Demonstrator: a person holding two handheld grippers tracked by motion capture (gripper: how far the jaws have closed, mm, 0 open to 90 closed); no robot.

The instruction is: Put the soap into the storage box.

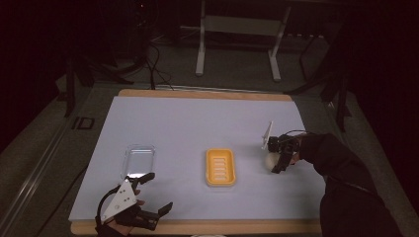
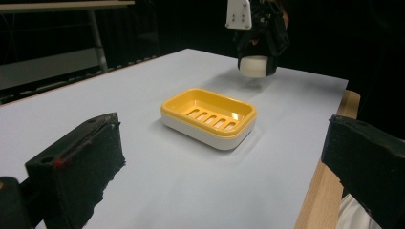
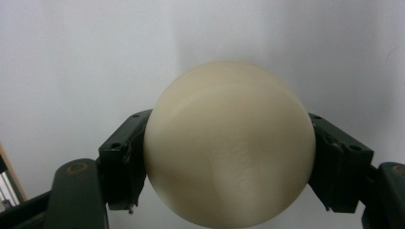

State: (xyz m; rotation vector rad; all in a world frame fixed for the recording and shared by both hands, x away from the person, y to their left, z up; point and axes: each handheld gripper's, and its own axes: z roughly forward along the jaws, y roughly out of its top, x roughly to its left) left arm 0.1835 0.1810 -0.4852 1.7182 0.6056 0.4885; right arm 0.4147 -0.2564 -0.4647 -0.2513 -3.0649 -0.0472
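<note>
Right gripper [image 1: 277, 160] fingers squeeze round cream soap bar [image 3: 229, 143], low over white surface [image 1: 188, 123], right of yellow plastic soap dish [image 1: 220, 167]. Left gripper [image 1: 148, 192] fingers wide, holding nothing. Step: carrying soap. Next, probably: move soap over dish, lower gently.

We worked in what looked like a dim lab or recording room: a wooden bench [image 1: 197, 93] under a white sheet [image 1: 197, 128], and beyond it a grey floor, loose cables [image 1: 157, 64] and a metal stand [image 1: 237, 39].
</note>
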